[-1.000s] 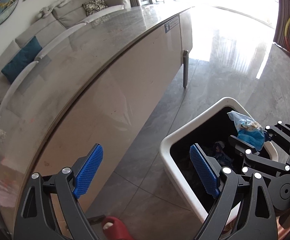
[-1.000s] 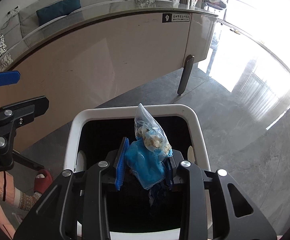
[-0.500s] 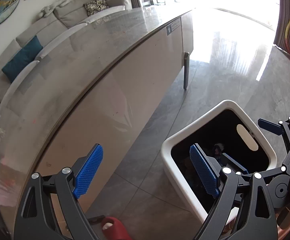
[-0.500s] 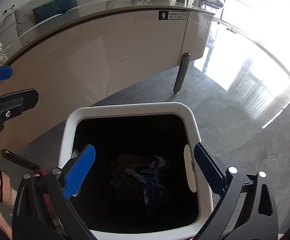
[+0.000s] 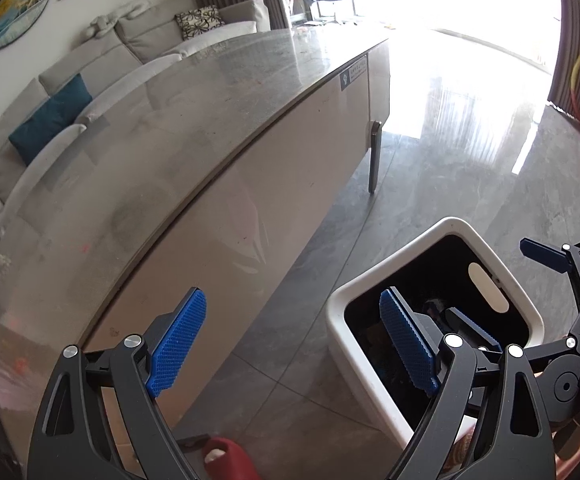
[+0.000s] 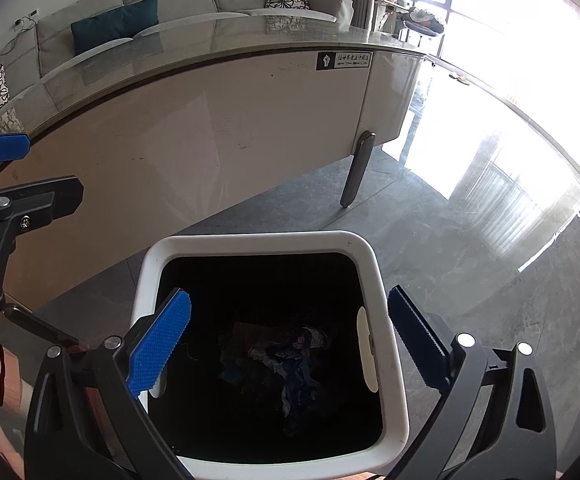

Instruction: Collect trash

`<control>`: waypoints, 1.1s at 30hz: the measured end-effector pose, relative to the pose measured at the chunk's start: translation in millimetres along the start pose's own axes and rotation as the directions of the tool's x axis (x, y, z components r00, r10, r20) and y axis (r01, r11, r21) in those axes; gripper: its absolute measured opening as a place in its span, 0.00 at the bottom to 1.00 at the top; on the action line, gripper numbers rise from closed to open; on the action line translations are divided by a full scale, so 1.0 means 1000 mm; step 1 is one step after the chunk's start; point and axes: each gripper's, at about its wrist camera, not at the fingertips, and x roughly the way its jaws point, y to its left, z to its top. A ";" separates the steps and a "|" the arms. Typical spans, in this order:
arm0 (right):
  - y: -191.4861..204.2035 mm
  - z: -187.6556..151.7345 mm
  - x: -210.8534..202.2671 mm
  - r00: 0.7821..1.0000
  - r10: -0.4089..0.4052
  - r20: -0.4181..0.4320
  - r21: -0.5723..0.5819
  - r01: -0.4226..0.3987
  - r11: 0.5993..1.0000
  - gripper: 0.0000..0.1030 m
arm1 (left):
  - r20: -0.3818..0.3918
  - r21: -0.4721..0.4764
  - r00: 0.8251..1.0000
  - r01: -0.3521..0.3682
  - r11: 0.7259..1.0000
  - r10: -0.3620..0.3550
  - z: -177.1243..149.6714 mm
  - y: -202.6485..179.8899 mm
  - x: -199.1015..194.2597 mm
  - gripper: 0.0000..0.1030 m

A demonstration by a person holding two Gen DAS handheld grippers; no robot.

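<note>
A white trash bin (image 6: pixel 258 240) with a dark inside stands on the grey floor beside a long table. Crumpled trash (image 6: pixel 286 360), blue and white, lies at its bottom. My right gripper (image 6: pixel 290 340) hangs open right over the bin's mouth, with nothing between its blue pads. In the left wrist view the same bin (image 5: pixel 365 280) sits at lower right. My left gripper (image 5: pixel 293 340) is open and empty to the left of the bin, over the floor by the table's side. The right gripper (image 5: pixel 501 292) shows there too, spread above the bin.
The long table (image 5: pixel 194 128) has a glossy grey top, a beige side panel (image 6: pixel 210 140) and a dark leg (image 6: pixel 355 168). A sofa with cushions (image 6: pixel 114 28) stands behind it. A person's red slipper (image 5: pixel 226 460) is near the bin. Bright polished floor (image 6: pixel 489 200) stretches to the right.
The right gripper has opened wide and let go of the clear bag with blue trash, which dropped into the bin. The left gripper has stayed where it was.
</note>
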 end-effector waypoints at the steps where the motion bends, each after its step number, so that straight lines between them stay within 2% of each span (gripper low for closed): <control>1: 0.001 0.002 -0.004 1.000 -0.003 0.011 -0.002 0.003 1.000 0.95 | 0.005 -0.008 1.000 -0.002 1.000 0.002 0.000 0.003 -0.002 0.86; 7: 0.010 0.022 -0.035 0.996 -0.003 0.092 -0.024 0.005 1.000 0.95 | 0.043 -0.061 0.999 -0.015 0.998 0.017 0.002 0.024 -0.020 0.86; 12: 0.026 0.044 -0.063 0.984 0.015 0.180 -0.060 -0.004 0.998 0.95 | 0.082 -0.132 0.996 -0.031 0.991 0.042 0.002 0.050 -0.038 0.86; 19: 0.060 0.091 -0.095 0.947 0.077 0.311 -0.125 -0.040 0.991 0.95 | 0.140 -0.227 0.983 -0.087 0.970 0.121 0.008 0.097 -0.061 0.87; 23: 0.083 0.118 -0.106 0.922 0.128 0.365 -0.173 -0.068 0.983 0.95 | 0.169 -0.270 0.969 -0.128 0.954 0.178 0.009 0.126 -0.075 0.89; 33: 0.141 0.165 -0.120 0.868 0.261 0.422 -0.269 -0.155 0.950 0.95 | 0.201 -0.380 0.932 -0.210 0.901 0.302 0.009 0.203 -0.098 0.93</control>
